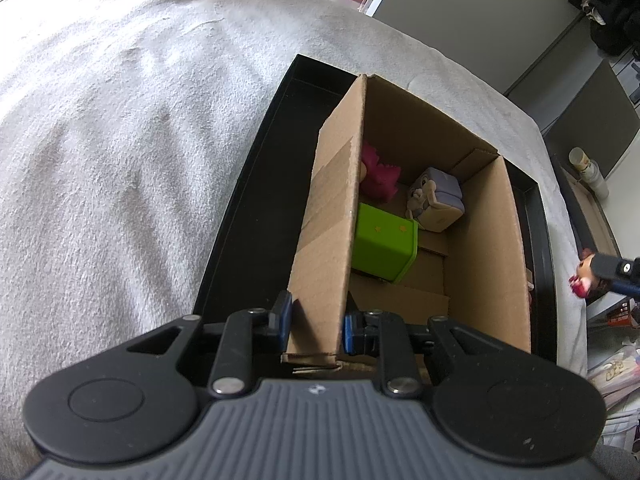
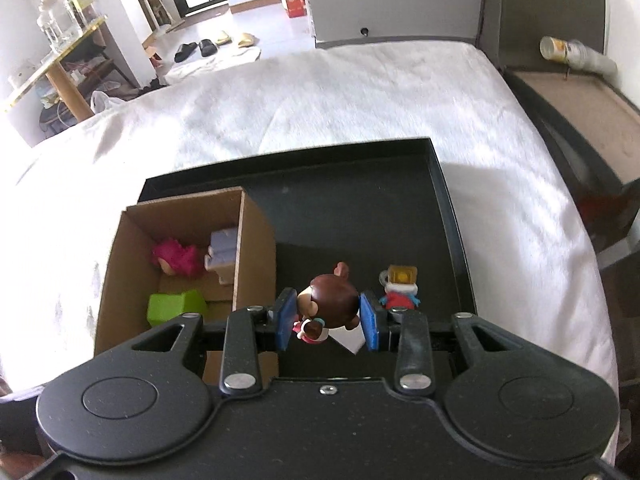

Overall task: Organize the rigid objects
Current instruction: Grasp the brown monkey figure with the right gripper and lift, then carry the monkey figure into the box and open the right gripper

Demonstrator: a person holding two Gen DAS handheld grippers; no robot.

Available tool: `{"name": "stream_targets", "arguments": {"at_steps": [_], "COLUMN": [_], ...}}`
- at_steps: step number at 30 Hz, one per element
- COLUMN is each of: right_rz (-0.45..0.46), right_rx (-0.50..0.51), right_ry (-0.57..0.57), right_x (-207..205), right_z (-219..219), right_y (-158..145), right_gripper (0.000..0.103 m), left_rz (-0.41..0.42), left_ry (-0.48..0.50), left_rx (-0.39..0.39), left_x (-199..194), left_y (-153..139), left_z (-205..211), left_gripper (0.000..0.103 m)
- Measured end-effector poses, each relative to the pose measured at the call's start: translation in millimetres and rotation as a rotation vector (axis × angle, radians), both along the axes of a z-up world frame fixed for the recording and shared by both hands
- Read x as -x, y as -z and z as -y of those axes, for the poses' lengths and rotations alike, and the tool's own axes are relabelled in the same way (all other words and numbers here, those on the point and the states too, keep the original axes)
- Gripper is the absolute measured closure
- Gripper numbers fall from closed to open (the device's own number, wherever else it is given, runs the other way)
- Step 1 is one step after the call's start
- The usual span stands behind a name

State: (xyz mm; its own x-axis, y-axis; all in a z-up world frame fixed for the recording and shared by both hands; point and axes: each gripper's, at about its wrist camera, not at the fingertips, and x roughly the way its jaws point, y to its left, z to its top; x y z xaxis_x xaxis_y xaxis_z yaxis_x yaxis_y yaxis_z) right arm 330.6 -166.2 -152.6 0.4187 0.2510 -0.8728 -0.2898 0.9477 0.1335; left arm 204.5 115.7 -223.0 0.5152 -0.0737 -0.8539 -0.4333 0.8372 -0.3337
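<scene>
On the left, my left gripper (image 1: 316, 322) has its fingers (image 1: 283, 316) clamped on the near wall of the cardboard box (image 1: 332, 216), pinning it in place inside the black tray (image 1: 256, 184) that lies on the white bed cover (image 1: 120, 140). Inside the box sit a green cube (image 1: 384, 246), a pink spiky toy (image 1: 380, 176) and a pale lilac blocky figurine (image 1: 434, 198), so part of the sorting looks done already.

Moving right, my right gripper (image 2: 327, 318) has its fingers (image 2: 286, 316) closed on the brown round-headed figurine (image 2: 332, 300), which hangs above the dark tray floor just beside the box's right wall (its little red base pokes out below the pads). Further right, a small figurine with a yellow square top and red body (image 2: 400, 288) stands on the tray, untouched.

I judge the step in hand to be carrying the brown figurine to the box. The next move calls for swinging it left over the box rim, high enough to clear the wall, lowering it into the free space near the green cube, and only then parting the fingers. After that, the yellow-topped one is left.
</scene>
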Motion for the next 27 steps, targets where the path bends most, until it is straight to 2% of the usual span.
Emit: {"name": "stream_targets", "arguments": {"at_steps": [12, 24, 27], "right_rz": [0.038, -0.014, -0.027], "right_rx": [-0.033, -0.043, -0.064], "right_ry": [-0.052, -0.127, -0.122], "right_x": [-1.2, 5.8, 6.7], "right_z": [-30.7, -77.2, -82.5], "right_y": [-26.7, -8.7, -5.1], "right_gripper": [0.069, 0.068, 0.065], "left_rz": [0.000, 0.003, 0.002], "left_ry": [0.002, 0.009, 0.007], "left_rx": [0.004, 0.012, 0.016], "left_x": [-0.3, 0.4, 0.1], "left_y": [-0.1, -0.9, -0.3], "left_z": [0.5, 1.3, 0.5], "left_gripper": [0.080, 0.079, 0.079]}}
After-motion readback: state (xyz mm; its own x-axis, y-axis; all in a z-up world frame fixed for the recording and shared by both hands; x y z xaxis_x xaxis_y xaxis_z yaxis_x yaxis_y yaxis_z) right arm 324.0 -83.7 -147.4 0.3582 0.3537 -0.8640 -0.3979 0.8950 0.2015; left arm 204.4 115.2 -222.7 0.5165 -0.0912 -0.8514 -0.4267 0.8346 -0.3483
